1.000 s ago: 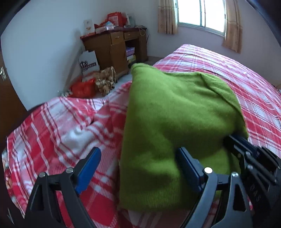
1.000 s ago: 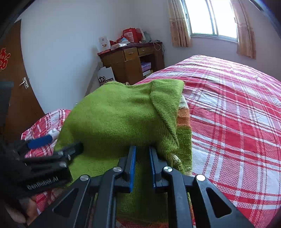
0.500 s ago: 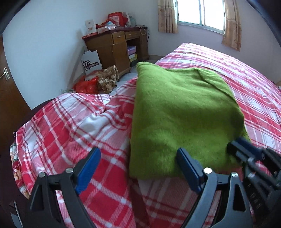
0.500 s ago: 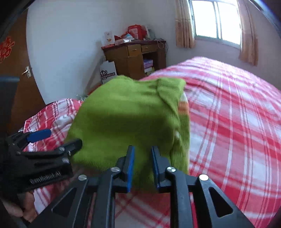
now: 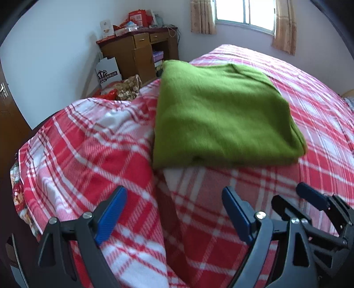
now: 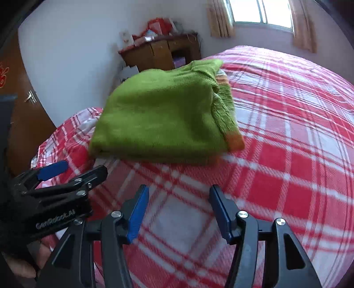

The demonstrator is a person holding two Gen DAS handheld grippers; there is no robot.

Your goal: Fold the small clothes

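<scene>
Right wrist view shows the folded green sweater (image 6: 163,117) lying on the plaid bed (image 6: 287,155), clear of the right gripper (image 6: 177,208), whose jaws have just been opening empty, and of the wide-open, empty left gripper (image 5: 174,212), so both should draw straight back without brushing the fold

Daylight enters through the curtained window (image 5: 243,13) at the far wall, blown out to plain white in both views. The room is evenly and softly bright, with only a faint shadow under the near edge of the folded green knitted sweater (image 6: 163,117). Motion blur smears the red and white plaid blanket (image 6: 287,155) in the right wrist view. Fisheye bending curves walls, and dark vignetting fills the corners.
</scene>
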